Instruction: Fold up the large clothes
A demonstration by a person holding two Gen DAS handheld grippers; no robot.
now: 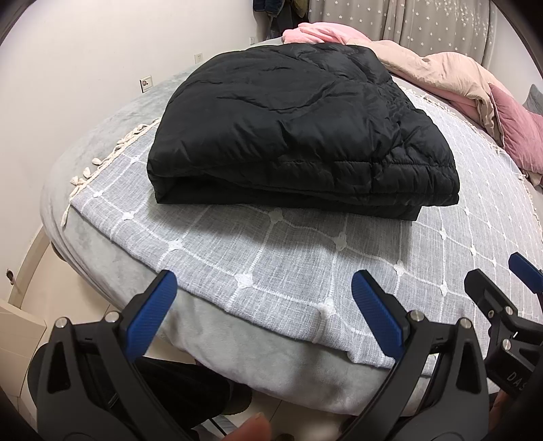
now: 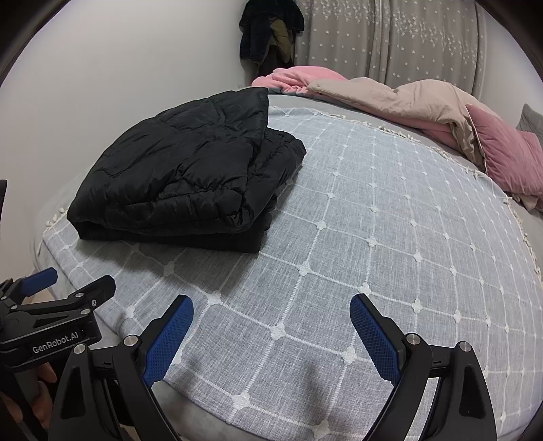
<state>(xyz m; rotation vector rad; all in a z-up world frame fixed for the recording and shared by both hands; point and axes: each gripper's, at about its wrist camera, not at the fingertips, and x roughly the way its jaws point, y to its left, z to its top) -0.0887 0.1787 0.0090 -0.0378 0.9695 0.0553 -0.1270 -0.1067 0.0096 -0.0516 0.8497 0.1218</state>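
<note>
A black puffy jacket (image 1: 298,132) lies folded into a thick rectangle on the grey checked blanket (image 1: 271,257) on the bed. It also shows in the right wrist view (image 2: 183,176), at the left. My left gripper (image 1: 264,288) is open and empty, held over the bed's near edge, well short of the jacket. My right gripper (image 2: 271,312) is open and empty over the blanket (image 2: 373,237), to the right of the jacket. The right gripper shows at the right edge of the left wrist view (image 1: 499,281), and the left gripper at the left edge of the right wrist view (image 2: 71,281).
A rumpled beige duvet (image 2: 407,98), a pink blanket (image 2: 292,76) and a pink pillow (image 2: 509,152) lie along the far side of the bed. A white wall (image 1: 101,51) is at left. Dark clothes (image 2: 268,30) hang by the starred curtain (image 2: 390,40).
</note>
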